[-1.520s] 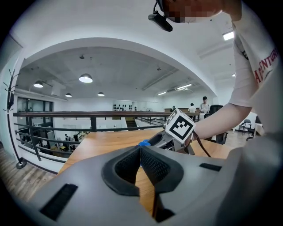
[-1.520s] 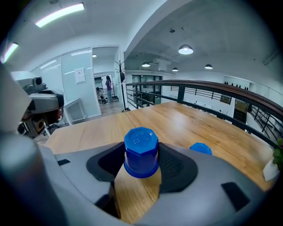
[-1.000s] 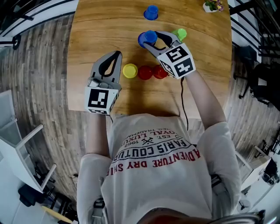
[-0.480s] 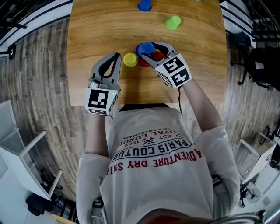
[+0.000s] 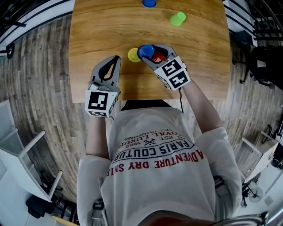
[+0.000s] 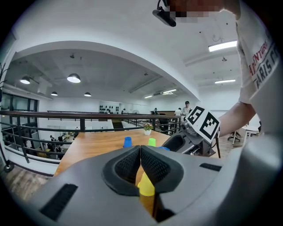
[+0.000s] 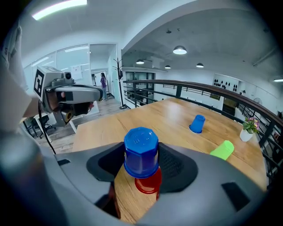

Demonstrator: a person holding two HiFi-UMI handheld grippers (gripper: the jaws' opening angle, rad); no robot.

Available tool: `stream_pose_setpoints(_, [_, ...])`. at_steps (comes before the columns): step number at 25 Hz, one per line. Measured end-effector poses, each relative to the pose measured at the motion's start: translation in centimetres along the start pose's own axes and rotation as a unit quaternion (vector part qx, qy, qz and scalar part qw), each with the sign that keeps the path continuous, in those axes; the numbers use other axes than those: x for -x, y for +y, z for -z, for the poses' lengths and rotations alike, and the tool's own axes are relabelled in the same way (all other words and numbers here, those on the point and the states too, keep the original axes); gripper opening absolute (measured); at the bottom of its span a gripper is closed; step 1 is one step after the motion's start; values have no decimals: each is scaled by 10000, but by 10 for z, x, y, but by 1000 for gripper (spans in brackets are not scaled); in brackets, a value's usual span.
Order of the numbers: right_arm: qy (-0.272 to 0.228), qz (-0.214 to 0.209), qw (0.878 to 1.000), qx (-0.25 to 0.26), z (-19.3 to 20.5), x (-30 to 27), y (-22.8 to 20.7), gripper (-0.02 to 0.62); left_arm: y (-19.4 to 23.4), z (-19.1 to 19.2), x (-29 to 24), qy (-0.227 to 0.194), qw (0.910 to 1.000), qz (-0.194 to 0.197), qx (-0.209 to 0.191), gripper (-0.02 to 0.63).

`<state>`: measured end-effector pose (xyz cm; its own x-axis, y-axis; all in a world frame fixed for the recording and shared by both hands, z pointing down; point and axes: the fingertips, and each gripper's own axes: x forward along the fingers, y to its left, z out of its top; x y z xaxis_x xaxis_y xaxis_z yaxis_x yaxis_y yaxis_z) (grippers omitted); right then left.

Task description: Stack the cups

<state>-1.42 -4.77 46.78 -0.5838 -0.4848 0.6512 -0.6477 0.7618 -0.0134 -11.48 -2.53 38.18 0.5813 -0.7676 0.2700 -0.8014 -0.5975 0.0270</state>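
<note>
Two blue cups on view. Nearer blue cup [image 7: 141,151] upside down, clamped at its sides by the pads of the right gripper [image 7: 141,155], raised off the desk [image 5: 97,31] about midway along its near edge, directly over an upturned red cup [image 7: 148,182]; whether rim and red cup touch, impossible to tell. Just left of that pair, a yellow cup [image 5: 134,54], upside down on the wood, apart from the gripper's fingers. Left gripper [image 6: 140,159] low over the near edge, left of the middle, jaws pressed together with nothing between them, tips aimed at the yellow cup a little way ahead. Well apart from all this, a second blue cup [image 5: 149,3] upside down at the far edge, and a green cup [image 5: 177,18] on its side toward the far right corner.
</note>
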Motion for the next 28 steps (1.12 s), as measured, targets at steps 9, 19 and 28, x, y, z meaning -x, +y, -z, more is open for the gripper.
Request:
stream_pose_setpoints(9, [-290, 27, 9988, -390, -3, 5, 4, 289, 0, 5, 8, -37, 9999, 43, 138, 17])
stream_pose_setpoints(19, [-944, 297, 9938, -514, -12, 56, -28, 299, -46, -21, -27, -233, 9989, 411, -41, 17])
stream_pose_setpoints(28, [-1341, 458, 9895, -289, -5, 95, -108, 299, -111, -43, -81, -408, 9983, 409, 122, 17])
